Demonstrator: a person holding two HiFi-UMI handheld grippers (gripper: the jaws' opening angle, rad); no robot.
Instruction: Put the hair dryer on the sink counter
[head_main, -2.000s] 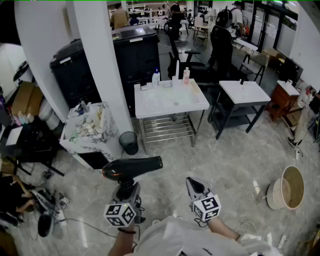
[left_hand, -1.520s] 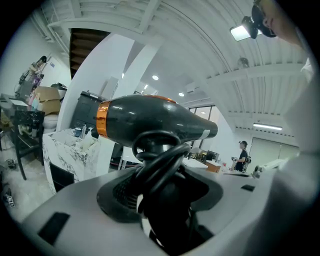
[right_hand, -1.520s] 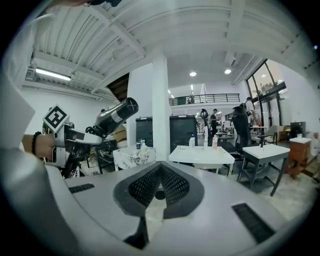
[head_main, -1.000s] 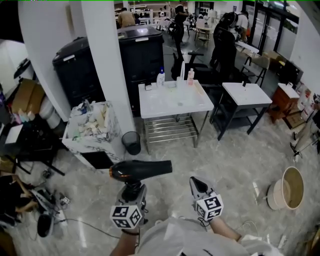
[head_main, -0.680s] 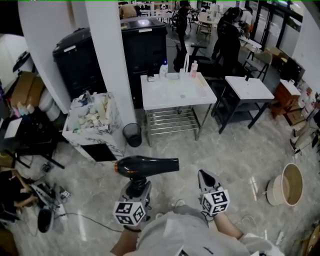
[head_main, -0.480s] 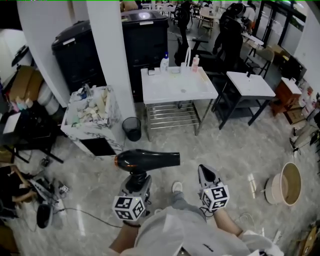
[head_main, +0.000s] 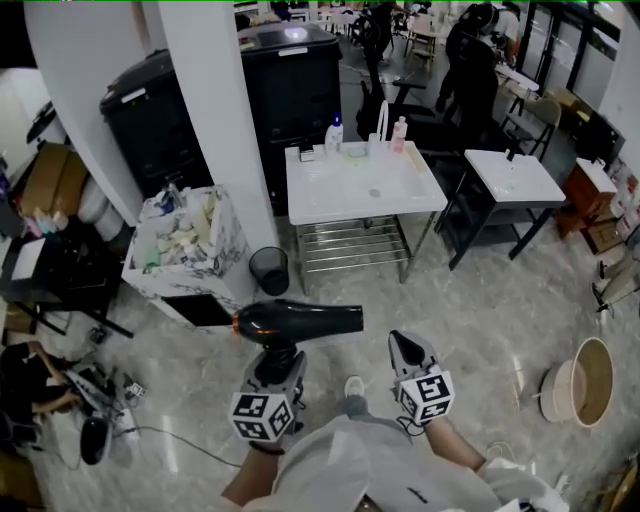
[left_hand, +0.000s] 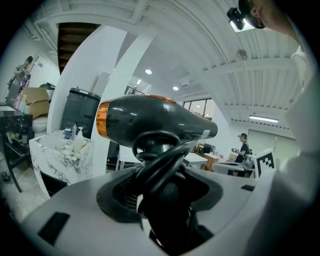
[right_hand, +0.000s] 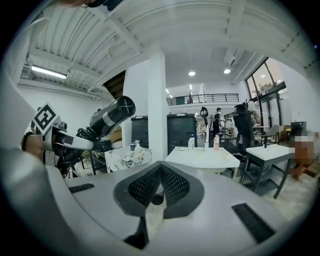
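The white bench (head_main: 352, 206) sat nearer and lower in the head view than two seconds before. The hair dryer (head_main: 300, 322) had stayed in the left tool (head_main: 277, 362). The dryer was black, smooth and round like a tube, with an orange ring at its back end. It pointed to the right, up in the air, well apart from the bench. The left tool's jaws stood wide, clamped on the dryer's handle, with the black cord (left_hand: 165, 155) looped round it. The right tool (head_main: 408, 350) was closed tight with nothing in it, its bumpy black pads touching. The bench had a flat white top with a shallow sink, metal legs and a wire shelf below. Small bottles (head_main: 335, 134) stood at its back edge. The floor (head_main: 480, 300) was shiny grey stone. A thick white pillar (head_main: 215, 140) and a marble-patterned box (head_main: 182, 262) stood to the left.
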